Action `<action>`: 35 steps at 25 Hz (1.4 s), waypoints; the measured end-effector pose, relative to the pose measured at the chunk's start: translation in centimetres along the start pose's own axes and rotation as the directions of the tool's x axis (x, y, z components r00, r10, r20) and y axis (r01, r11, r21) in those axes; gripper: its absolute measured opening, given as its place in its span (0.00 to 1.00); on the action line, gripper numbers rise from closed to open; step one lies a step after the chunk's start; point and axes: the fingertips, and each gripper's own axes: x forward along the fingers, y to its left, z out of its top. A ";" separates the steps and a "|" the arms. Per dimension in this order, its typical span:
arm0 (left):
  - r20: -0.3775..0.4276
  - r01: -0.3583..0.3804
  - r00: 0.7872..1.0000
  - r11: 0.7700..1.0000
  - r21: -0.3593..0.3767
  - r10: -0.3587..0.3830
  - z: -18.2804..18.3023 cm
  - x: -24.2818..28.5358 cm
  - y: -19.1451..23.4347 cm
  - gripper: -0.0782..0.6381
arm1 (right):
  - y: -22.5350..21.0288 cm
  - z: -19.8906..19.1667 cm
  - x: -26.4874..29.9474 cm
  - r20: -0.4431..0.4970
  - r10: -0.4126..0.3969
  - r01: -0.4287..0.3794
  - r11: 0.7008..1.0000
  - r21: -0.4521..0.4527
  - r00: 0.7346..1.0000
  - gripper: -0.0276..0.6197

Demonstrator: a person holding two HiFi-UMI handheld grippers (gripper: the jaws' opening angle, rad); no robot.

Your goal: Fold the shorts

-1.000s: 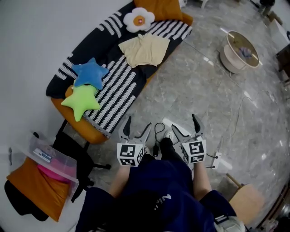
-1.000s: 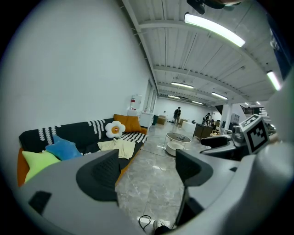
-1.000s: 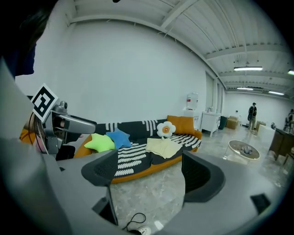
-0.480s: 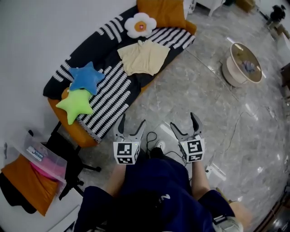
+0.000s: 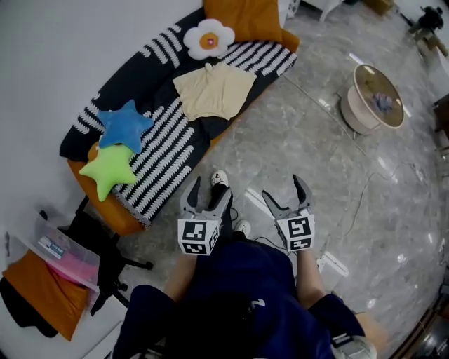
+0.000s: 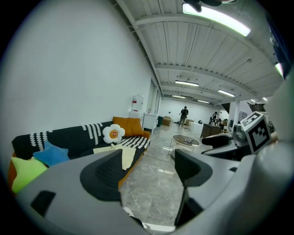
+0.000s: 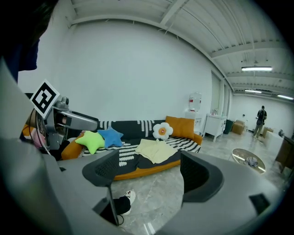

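Observation:
Pale yellow shorts (image 5: 214, 90) lie spread flat on the black-and-white striped sofa (image 5: 165, 144), well ahead of me; they also show in the right gripper view (image 7: 156, 149) and the left gripper view (image 6: 127, 154). My left gripper (image 5: 208, 195) is held over the floor in front of my body, open and holding nothing. My right gripper (image 5: 283, 191) hangs beside it, also open and holding nothing. Both are far from the shorts.
On the sofa lie a blue star cushion (image 5: 124, 124), a green star cushion (image 5: 107, 170), a flower cushion (image 5: 206, 40) and an orange pillow (image 5: 242, 15). A round low table (image 5: 372, 87) stands at the right. A chair (image 5: 105, 242) and a clear box (image 5: 59, 249) stand at the left. My shoe (image 5: 219, 179) steps forward.
I have moved closer to the sofa; one foot has stepped forward between the grippers. Both grippers stay open in front of me.

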 end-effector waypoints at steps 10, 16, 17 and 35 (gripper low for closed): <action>-0.032 0.063 0.998 0.998 0.001 -0.063 2.0 12.3 3.2 0.57 | -5.8 1.8 8.9 -0.081 0.006 -0.009 0.999 -0.036 0.997 0.67; -0.109 0.106 0.988 0.994 -0.011 -0.107 3.3 19.3 6.3 0.55 | -9.3 4.5 17.1 -0.127 0.006 -0.011 0.999 -0.037 0.992 0.65; -0.112 0.112 0.987 0.994 -0.002 -0.111 3.8 20.4 6.9 0.55 | -9.8 5.0 18.2 -0.131 0.003 -0.008 0.999 -0.035 0.991 0.64; -0.140 0.158 0.980 0.980 0.118 -0.141 7.8 31.2 12.5 0.55 | -15.9 7.4 27.9 -0.213 -0.073 0.057 0.995 -0.079 0.974 0.64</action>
